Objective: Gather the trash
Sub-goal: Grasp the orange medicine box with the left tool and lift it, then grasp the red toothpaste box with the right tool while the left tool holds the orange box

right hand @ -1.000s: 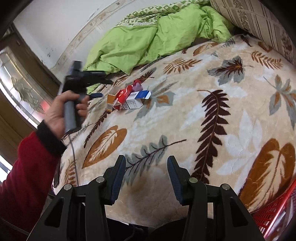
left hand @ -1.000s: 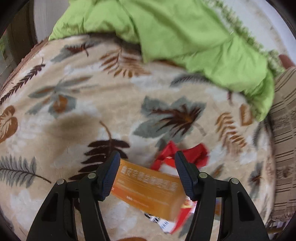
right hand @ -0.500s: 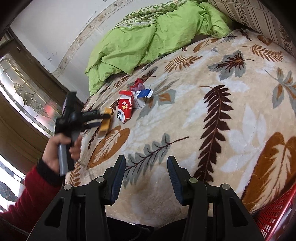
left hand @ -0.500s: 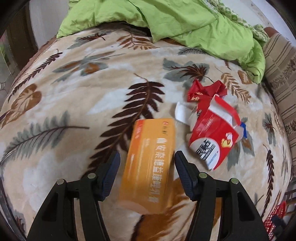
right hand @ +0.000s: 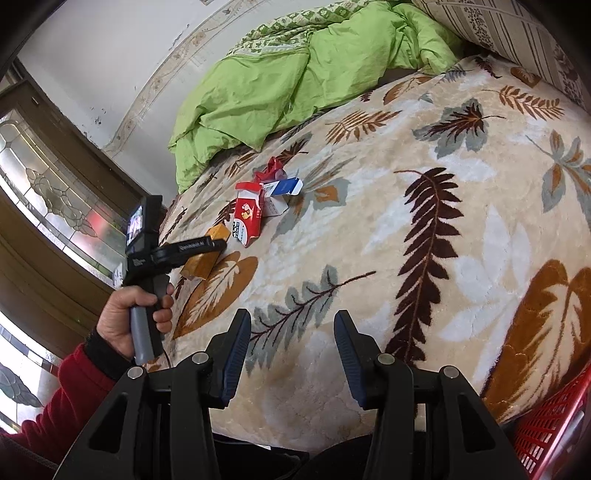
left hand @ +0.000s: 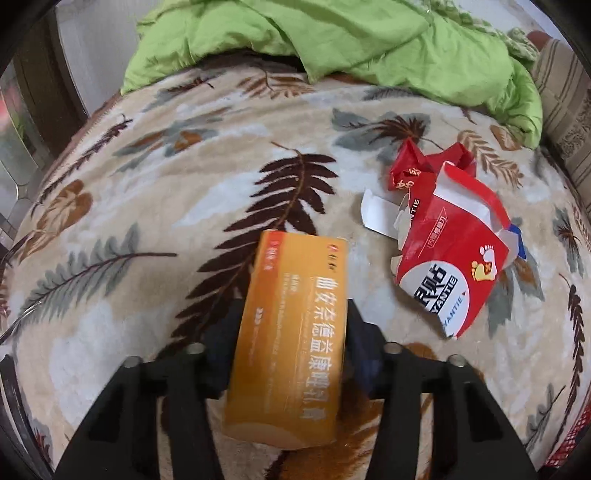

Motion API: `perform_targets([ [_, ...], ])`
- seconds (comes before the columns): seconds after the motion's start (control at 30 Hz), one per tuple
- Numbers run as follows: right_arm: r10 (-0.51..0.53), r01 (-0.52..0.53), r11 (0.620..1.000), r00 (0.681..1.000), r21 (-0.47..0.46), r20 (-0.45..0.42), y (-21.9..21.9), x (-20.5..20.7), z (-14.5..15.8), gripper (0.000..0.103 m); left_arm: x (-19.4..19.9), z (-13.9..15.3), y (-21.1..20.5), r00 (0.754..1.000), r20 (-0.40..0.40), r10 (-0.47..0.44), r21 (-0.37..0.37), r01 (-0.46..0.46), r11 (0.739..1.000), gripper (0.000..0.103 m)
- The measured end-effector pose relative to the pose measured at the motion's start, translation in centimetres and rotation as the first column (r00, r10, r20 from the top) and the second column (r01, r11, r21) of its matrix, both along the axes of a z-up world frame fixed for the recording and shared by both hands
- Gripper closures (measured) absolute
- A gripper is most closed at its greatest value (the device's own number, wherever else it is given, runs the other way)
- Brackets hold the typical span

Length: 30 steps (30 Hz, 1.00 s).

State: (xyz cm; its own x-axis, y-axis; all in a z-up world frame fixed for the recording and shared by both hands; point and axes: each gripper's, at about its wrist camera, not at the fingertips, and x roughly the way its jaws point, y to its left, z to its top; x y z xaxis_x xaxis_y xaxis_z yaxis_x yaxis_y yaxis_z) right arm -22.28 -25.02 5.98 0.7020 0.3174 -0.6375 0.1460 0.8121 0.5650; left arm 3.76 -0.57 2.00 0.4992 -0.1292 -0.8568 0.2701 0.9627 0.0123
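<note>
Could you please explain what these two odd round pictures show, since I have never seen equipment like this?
No robot here: a person holds a handheld two-finger gripper in each hand, each with a fisheye camera looking along its fingers. The left camera's picture shows the left gripper shut on an orange box. The right camera's picture shows the right gripper open and empty, plus the person's left hand holding the other gripper. Both look at a bed under a leaf-patterned blanket. A torn red carton and crumpled red wrapper lie on it, near a green quilt. A red basket shows bottom right.
</note>
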Motion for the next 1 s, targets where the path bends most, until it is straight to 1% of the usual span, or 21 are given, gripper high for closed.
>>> perform_targets([
  [0.1,0.037,-0.037,0.999,0.999,-0.013,-0.009,0.6,0.7,0.2,0.053,-1.2,0.9,1.4,1.000,0.017,0.026,-0.066,-0.025,0.998,0.058],
  [0.17,0.069,-0.070,0.997,0.998,-0.024,-0.010,1.2,1.4,0.5,0.053,-2.6,1.8,2.1,0.998,0.050,0.041,-0.081,-0.037,0.996,0.058],
  [0.3,0.129,-0.129,0.991,0.992,-0.026,0.016,2.5,4.4,1.6,0.053,-6.4,3.5,3.1,0.992,0.104,0.073,-0.155,-0.056,0.986,0.058],
  [0.4,0.156,-0.155,0.988,0.988,-0.023,0.022,3.3,7.5,1.8,0.050,-8.2,3.6,3.3,0.987,0.134,0.085,-0.161,-0.063,0.985,0.058],
  [0.5,0.178,-0.178,0.984,0.984,-0.003,0.018,4.1,11.4,1.5,0.049,-8.2,3.7,3.6,0.983,0.155,0.093,-0.155,-0.069,0.986,0.058],
  [0.6,0.192,-0.192,0.981,0.981,0.009,-0.011,5.0,15.2,0.3,0.049,-8.1,3.7,4.4,0.976,0.184,0.118,-0.154,-0.090,0.984,0.058],
  [0.7,0.180,-0.180,0.984,0.982,0.021,-0.047,5.4,18.3,-1.3,0.049,-7.6,3.2,5.2,0.978,0.162,0.133,-0.183,-0.103,0.978,0.058],
  [0.83,0.142,-0.140,0.990,0.986,0.027,-0.089,5.3,21.0,-3.3,0.049,-7.1,2.8,5.2,0.982,0.148,0.120,-0.199,-0.090,0.976,0.058],
  [1.0,0.118,-0.118,0.993,0.988,0.003,-0.098,5.9,23.5,-4.7,0.049,-6.8,2.5,4.3,0.985,0.146,0.096,-0.195,-0.067,0.979,0.058],
])
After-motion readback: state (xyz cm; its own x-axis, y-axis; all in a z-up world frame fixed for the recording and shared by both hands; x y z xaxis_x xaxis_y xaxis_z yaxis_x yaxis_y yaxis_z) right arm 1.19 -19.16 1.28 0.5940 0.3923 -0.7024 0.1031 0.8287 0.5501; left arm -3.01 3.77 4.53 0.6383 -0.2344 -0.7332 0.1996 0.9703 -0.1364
